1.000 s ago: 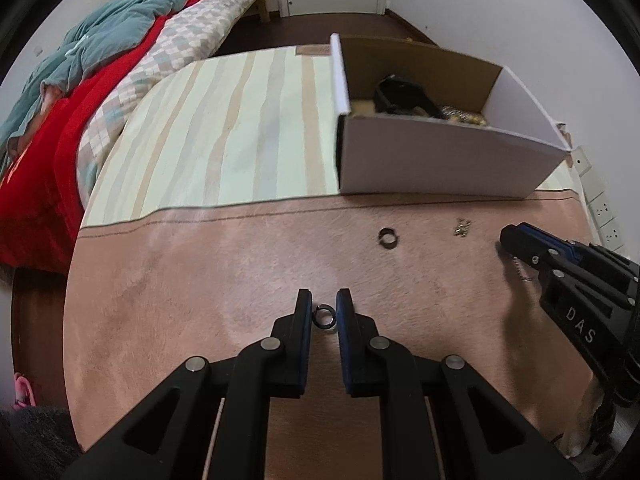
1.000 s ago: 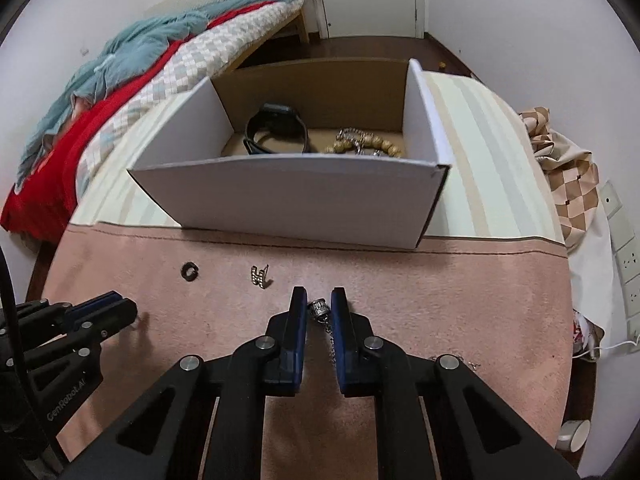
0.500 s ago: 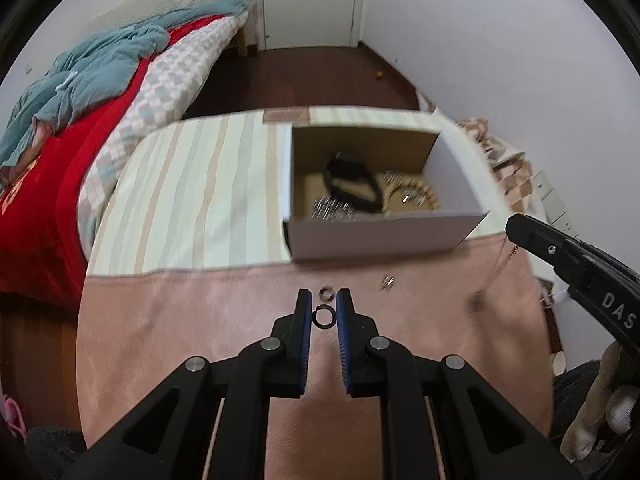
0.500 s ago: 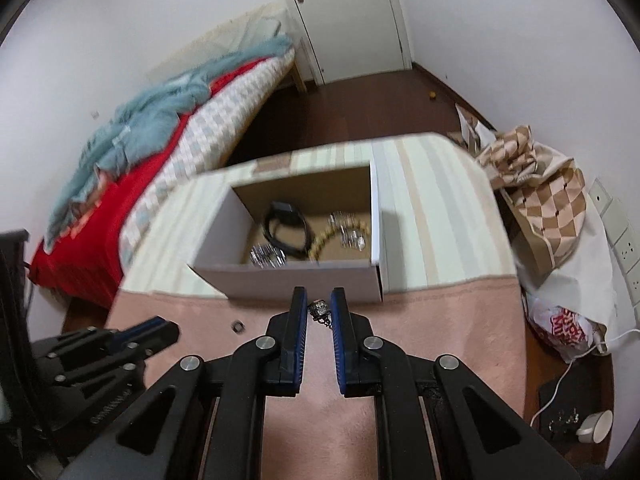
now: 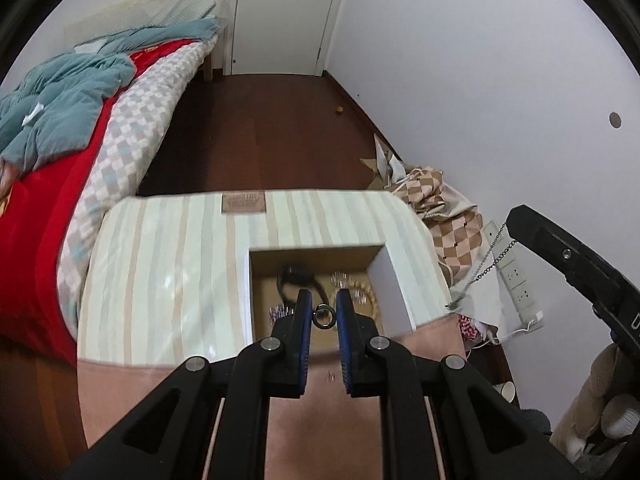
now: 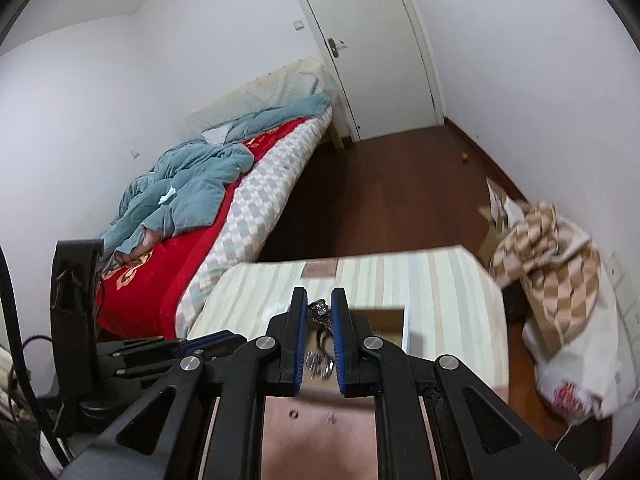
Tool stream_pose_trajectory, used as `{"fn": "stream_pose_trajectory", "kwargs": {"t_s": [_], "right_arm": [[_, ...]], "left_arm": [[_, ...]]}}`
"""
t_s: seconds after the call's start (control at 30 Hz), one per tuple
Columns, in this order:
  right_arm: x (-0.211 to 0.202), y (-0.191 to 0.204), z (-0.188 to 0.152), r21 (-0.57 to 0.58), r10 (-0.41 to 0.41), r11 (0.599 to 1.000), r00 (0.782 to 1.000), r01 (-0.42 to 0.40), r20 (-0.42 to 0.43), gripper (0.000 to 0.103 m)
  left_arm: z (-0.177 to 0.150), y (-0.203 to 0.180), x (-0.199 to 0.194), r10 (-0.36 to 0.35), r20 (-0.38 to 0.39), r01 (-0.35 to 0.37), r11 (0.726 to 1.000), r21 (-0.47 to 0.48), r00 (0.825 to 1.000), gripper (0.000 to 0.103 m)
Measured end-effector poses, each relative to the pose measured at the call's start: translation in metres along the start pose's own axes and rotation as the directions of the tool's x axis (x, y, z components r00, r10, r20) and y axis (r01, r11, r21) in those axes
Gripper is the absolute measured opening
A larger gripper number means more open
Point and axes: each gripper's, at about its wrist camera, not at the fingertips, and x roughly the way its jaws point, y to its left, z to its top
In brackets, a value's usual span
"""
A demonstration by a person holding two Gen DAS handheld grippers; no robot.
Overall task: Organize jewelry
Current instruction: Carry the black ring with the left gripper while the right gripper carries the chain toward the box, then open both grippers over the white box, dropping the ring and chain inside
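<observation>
Jewelry sits in both my tools: my left gripper (image 5: 324,317) pinches a dark ring (image 5: 324,316) above the open cardboard box (image 5: 390,280), and my right gripper (image 6: 319,312) clamps a silver pendant (image 6: 319,307) whose chain (image 5: 486,266) dangles beside the box. Two small pieces (image 6: 294,414) lie on the pink mat (image 6: 320,440).

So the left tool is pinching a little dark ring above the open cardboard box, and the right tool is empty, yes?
Not quite. The left gripper does pinch the dark ring above the cardboard box, but the right gripper is not empty: the right wrist view shows a silvery pendant clamped between its fingers, and the left wrist view shows its chain dangling.
</observation>
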Motion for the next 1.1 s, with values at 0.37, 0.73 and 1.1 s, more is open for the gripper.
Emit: {"fn": "stream_pose_trajectory", "kwargs": {"t_s": [0.37, 0.73, 1.1], "right_arm": [[0.083, -0.031, 0.009, 0.074, 0.011, 0.997, 0.989, 0.0, -0.15, 0.012], [0.155, -0.051, -0.005, 0.073, -0.008, 0.997, 0.95, 0.032, -0.313, 0.013], [0.16, -0.062, -0.02, 0.031, -0.143, 0.985, 0.907, 0.169, -0.397, 0.066]], "left_arm": [[0.031, 0.029, 0.07, -0.102, -0.174, 0.085, 0.991, -0.099, 0.98, 0.01], [0.042, 0.042, 0.119, 0.052, -0.253, -0.068, 0.996, -0.052, 0.966, 0.012], [0.041, 0.06, 0.098, 0.273, -0.137, -0.278, 0.96, -0.017, 0.952, 0.071]]}}
